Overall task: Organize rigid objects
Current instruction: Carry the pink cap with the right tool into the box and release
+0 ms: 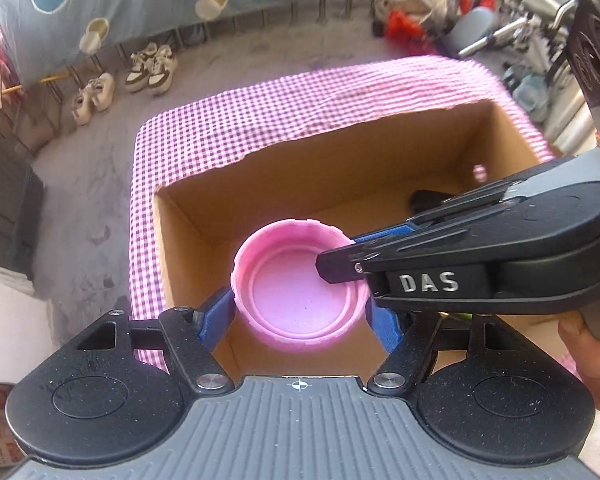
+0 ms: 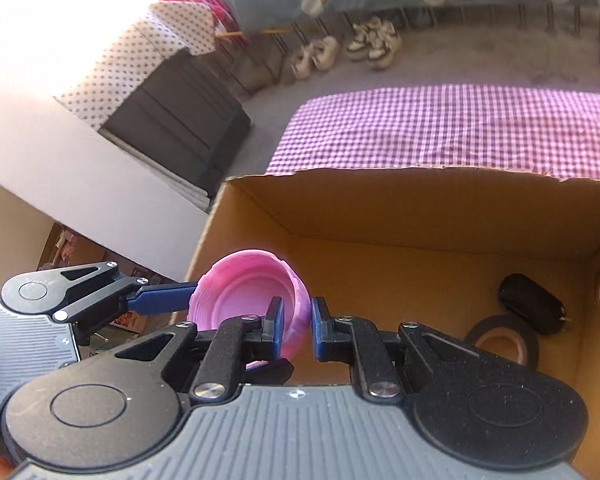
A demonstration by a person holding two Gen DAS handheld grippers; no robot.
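A pink plastic cap [image 1: 300, 284], hollow side towards the camera, hangs over the near left part of an open cardboard box [image 1: 340, 152]. My left gripper [image 1: 300, 320] is shut on it, one blue pad against each side of its outer wall. My right gripper [image 1: 334, 270] comes in from the right and pinches the cap's right rim. In the right wrist view the cap [image 2: 244, 296] has its wall clamped in my right gripper [image 2: 298, 328], and a blue finger [image 2: 160, 298] of the left gripper presses its far side. The box [image 2: 420, 208] stands on a pink checked tablecloth [image 2: 440, 128].
Inside the box lie a black tape roll [image 2: 500, 342] and a black oval object [image 2: 530, 308] at the right. A hand [image 1: 592, 360] grips the right tool. Shoes [image 1: 152, 66] stand on the grey floor beyond the table. A bicycle [image 1: 500, 32] is at the far right.
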